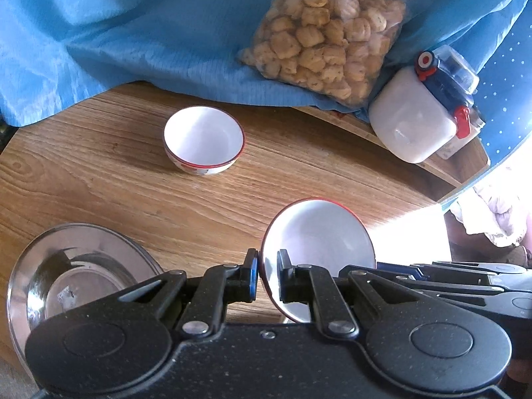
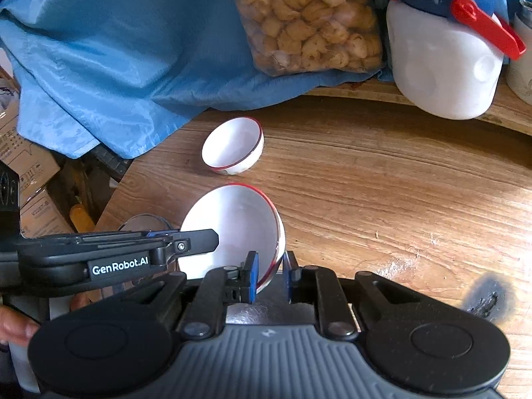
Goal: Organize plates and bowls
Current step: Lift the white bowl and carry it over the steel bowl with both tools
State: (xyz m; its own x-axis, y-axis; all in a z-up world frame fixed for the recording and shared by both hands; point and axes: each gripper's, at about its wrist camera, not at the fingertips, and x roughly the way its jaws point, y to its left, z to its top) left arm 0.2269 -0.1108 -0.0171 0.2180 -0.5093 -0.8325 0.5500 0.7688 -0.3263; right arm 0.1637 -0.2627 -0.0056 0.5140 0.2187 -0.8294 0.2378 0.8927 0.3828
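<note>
I hold one red-rimmed bowl (image 1: 316, 249) clamped at opposite rims by the left hand-held gripper (image 1: 267, 279) and the right hand-held gripper (image 2: 271, 277) — next, nesting it squarely into the second bowl (image 1: 203, 139) on the tabletop (image 1: 133, 179).

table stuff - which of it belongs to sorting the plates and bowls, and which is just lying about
Part of the job:
- held bowl, white with a red rim, gripped on opposite rim edges by the left gripper and right gripper
- second bowl, standing free on the wooden table
- steel plate

Just lying about:
- snack bag
- blue cloth
- white jug
</note>
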